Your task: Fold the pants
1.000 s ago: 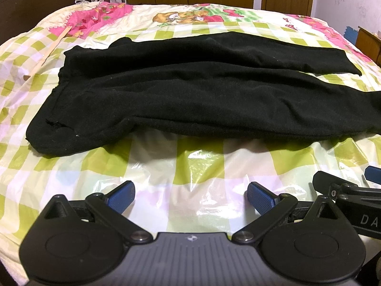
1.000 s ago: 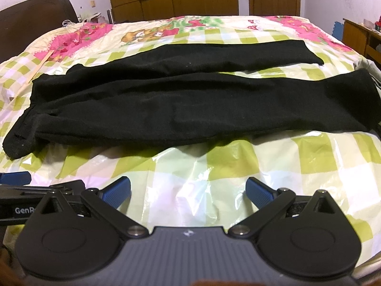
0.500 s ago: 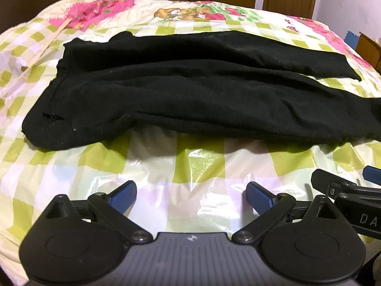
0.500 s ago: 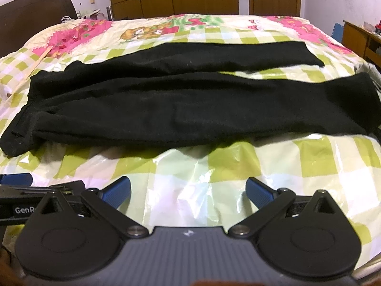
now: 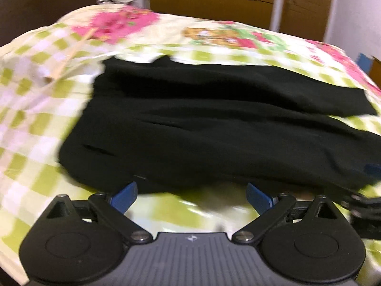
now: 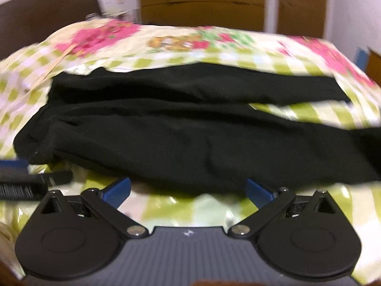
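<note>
Pants (image 5: pixel 214 128): black, spread lengthwise across the bed (image 5: pixel 35 119), waist toward the left, two legs running right; the far leg lies slightly apart from the near one.
Left gripper (image 5: pixel 192 196): released, jaws wide, blue fingertips (image 5: pixel 125 196) at the near hem close to the waist end.
Right gripper (image 6: pixel 187 189): released, jaws wide, fingertips (image 6: pixel 258 190) touching or just short of the near leg's edge; blur hides which.
Step in hand: likely the approach to pinch the near edge.
Technique: take only the near leg's edge, not the glossy bed cover beneath; clench both sides evenly, lift together, carry the near leg over the far one.
</note>
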`<state>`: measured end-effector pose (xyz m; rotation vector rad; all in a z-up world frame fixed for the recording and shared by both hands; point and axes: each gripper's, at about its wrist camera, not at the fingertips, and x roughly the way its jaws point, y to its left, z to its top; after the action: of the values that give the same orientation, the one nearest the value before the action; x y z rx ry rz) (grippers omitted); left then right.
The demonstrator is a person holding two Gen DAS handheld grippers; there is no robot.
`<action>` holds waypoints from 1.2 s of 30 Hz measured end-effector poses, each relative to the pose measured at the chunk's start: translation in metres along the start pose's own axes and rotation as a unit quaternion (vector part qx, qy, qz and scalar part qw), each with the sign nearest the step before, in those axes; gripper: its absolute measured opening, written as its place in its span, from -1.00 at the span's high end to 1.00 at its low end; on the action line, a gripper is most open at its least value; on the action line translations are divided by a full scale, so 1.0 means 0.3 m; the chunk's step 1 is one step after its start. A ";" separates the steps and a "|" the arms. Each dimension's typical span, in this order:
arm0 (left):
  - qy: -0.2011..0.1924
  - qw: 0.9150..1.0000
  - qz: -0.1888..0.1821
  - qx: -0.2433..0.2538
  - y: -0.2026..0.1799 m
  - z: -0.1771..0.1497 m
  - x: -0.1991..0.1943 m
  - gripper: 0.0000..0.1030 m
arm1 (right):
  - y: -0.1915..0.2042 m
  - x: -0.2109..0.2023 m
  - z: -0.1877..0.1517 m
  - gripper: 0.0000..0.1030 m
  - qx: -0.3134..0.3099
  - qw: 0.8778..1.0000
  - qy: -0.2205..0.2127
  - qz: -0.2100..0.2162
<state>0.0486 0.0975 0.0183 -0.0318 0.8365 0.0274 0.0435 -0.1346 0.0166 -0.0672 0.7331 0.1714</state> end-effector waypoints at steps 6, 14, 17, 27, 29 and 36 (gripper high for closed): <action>0.011 0.997 0.065 0.030 0.201 0.006 0.108 -1.00 | 0.167 0.136 0.087 -0.84 -0.074 0.995 0.005 0.067; 0.014 0.996 0.061 0.059 0.344 0.030 0.195 -1.00 | 0.412 0.240 0.103 -0.46 -0.198 0.973 0.003 0.121; 0.020 0.998 0.050 0.039 0.401 0.049 0.232 -0.89 | 0.463 0.278 0.104 -0.23 -0.220 0.968 0.011 0.116; 0.036 0.999 0.031 0.026 0.525 0.049 0.236 -0.32 | 0.617 0.303 0.093 0.77 -0.282 0.948 0.040 0.145; 0.039 0.999 0.032 0.019 0.543 0.042 0.228 -0.32 | 0.647 0.309 0.095 0.83 -0.276 0.946 0.053 0.159; 0.046 0.996 0.065 0.043 0.573 0.035 0.203 -0.31 | 0.751 0.313 0.087 0.83 -0.296 0.935 0.065 0.184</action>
<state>0.0907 0.2703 -0.0230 0.1028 0.9299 0.1141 0.0889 0.1028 -0.0273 -0.5214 0.8008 0.7512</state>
